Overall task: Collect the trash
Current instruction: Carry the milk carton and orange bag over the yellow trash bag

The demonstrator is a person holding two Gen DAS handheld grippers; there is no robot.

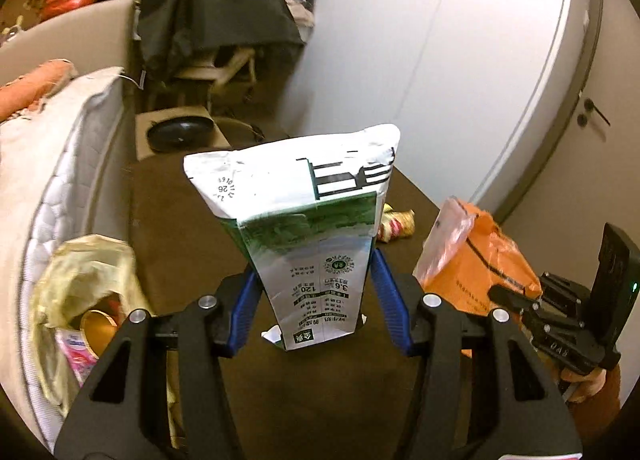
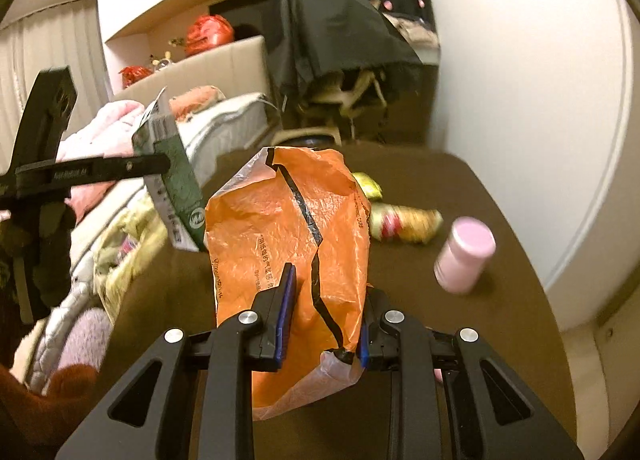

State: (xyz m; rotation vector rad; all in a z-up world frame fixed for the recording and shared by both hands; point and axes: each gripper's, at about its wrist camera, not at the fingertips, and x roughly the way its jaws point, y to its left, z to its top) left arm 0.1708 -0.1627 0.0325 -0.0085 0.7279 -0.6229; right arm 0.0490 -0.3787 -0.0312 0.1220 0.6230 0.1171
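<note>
My left gripper [image 1: 314,272] is shut on a green and white milk carton [image 1: 308,220], its blue pads pressing both sides, and holds it upright above the brown table [image 1: 180,228]. From the right wrist view the same carton [image 2: 176,188] hangs tilted in the left gripper [image 2: 158,164]. My right gripper [image 2: 328,292] is shut on a crumpled orange plastic bag [image 2: 288,220], lifted off the table. That bag [image 1: 480,260] and the right gripper [image 1: 508,296] appear at the right edge of the left wrist view.
A yellow and red wrapper [image 2: 404,222], a yellow packet [image 2: 366,184] and a pink bottle [image 2: 464,256] lie on the table. A yellowish trash bag [image 1: 84,280] with rubbish hangs by the bed [image 1: 60,164]. A draped chair [image 1: 212,8] stands beyond; a white wall runs along the right.
</note>
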